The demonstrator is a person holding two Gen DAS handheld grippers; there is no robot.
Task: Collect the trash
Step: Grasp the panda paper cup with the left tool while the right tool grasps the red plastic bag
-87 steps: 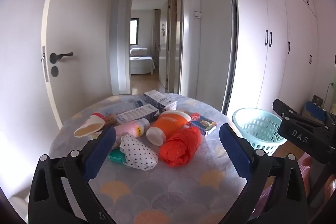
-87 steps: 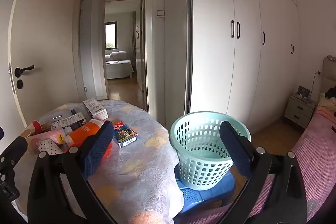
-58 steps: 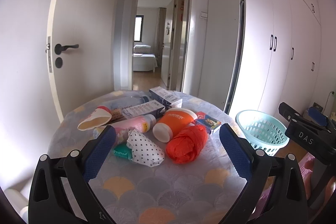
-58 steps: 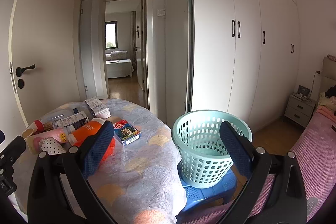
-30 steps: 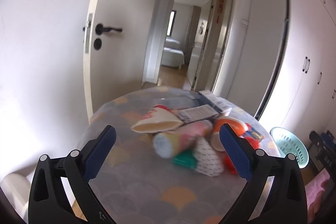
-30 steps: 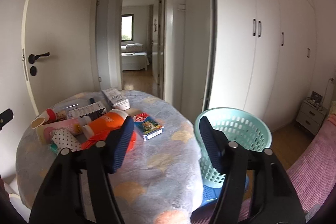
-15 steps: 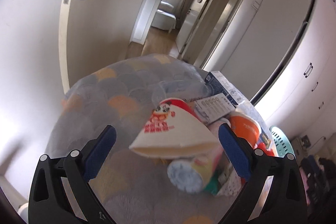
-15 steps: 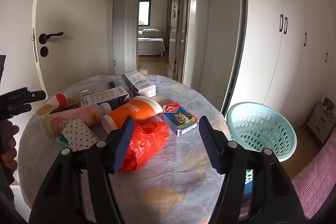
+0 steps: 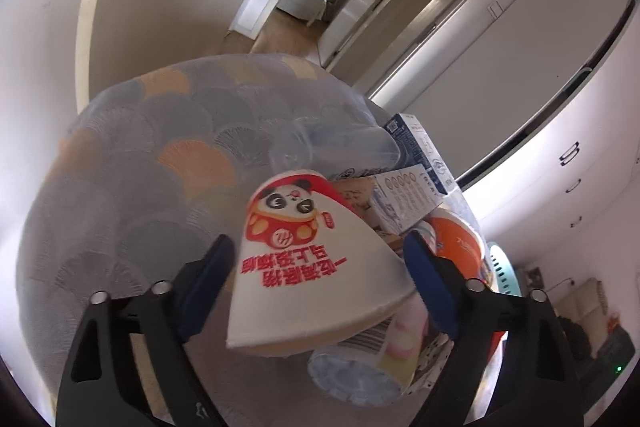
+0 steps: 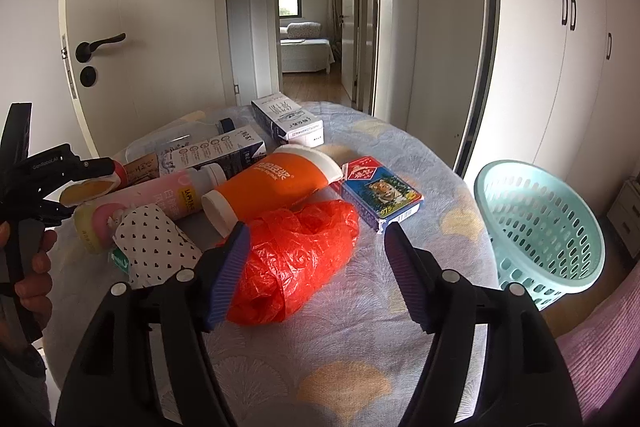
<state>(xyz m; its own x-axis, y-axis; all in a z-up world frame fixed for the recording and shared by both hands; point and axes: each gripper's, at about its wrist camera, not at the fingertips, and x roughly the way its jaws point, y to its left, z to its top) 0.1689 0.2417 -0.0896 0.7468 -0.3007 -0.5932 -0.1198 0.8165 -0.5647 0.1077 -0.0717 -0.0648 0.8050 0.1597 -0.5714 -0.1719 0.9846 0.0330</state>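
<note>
A white paper cup with a red panda print lies on its side at the left end of a trash pile on the round table. My left gripper is open, its jaws on either side of the cup; it also shows in the right wrist view. My right gripper is open and empty, just above a crumpled red plastic bag. A teal basket stands off the table's right edge.
The pile holds an orange bottle, a pink bottle, a heart-print paper cup, a blue card box, two cartons and a clear bottle. A door and white wardrobes stand behind.
My left gripper has swung left and moved in close around the panda cup. My right gripper has turned left from the basket toward the pile and narrowed somewhat.
</note>
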